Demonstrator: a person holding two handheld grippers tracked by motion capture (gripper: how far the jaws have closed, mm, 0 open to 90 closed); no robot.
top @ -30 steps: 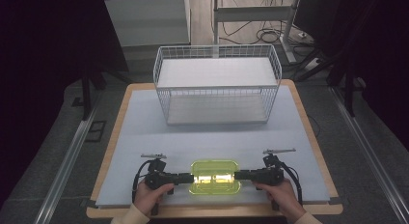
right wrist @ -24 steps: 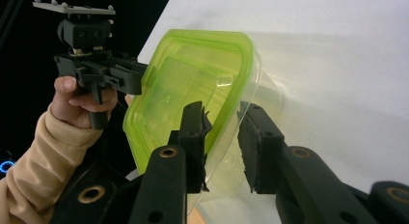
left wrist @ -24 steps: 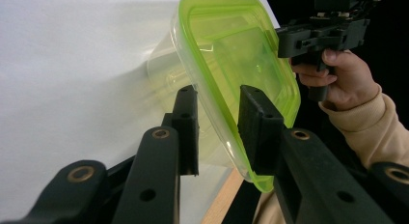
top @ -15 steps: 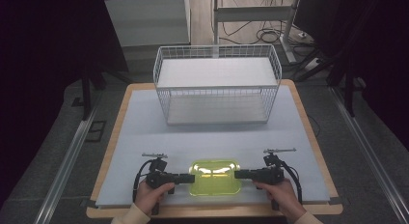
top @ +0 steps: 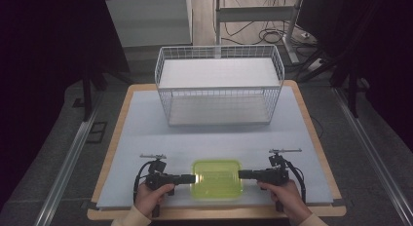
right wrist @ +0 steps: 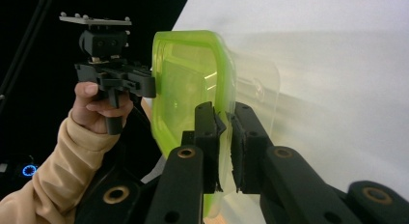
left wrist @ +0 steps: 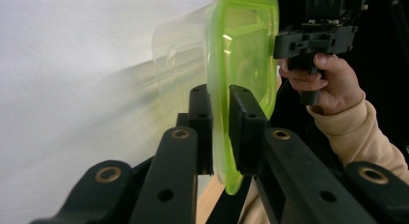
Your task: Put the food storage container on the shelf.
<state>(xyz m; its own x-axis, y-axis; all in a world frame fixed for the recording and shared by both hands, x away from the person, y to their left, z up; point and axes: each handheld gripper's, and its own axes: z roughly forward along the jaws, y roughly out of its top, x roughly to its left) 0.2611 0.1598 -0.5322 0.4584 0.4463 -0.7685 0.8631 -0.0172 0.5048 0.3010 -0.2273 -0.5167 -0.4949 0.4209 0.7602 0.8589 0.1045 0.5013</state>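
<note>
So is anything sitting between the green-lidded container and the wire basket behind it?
Nothing visible. The container, clamped at its ends by the left gripper and the right gripper, faces bare white table up to the wire basket; the basket's near wall stands along that path.

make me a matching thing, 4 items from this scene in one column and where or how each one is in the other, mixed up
Column 1:
1. green lid
2. wire basket
3. left tool
4. right tool

Column 2:
A. far end of the table
B. clamped on the lid's right edge
C. near edge, between both tools
D. clamped on the lid's left edge

Pairs: 1-C, 2-A, 3-D, 4-B
</note>
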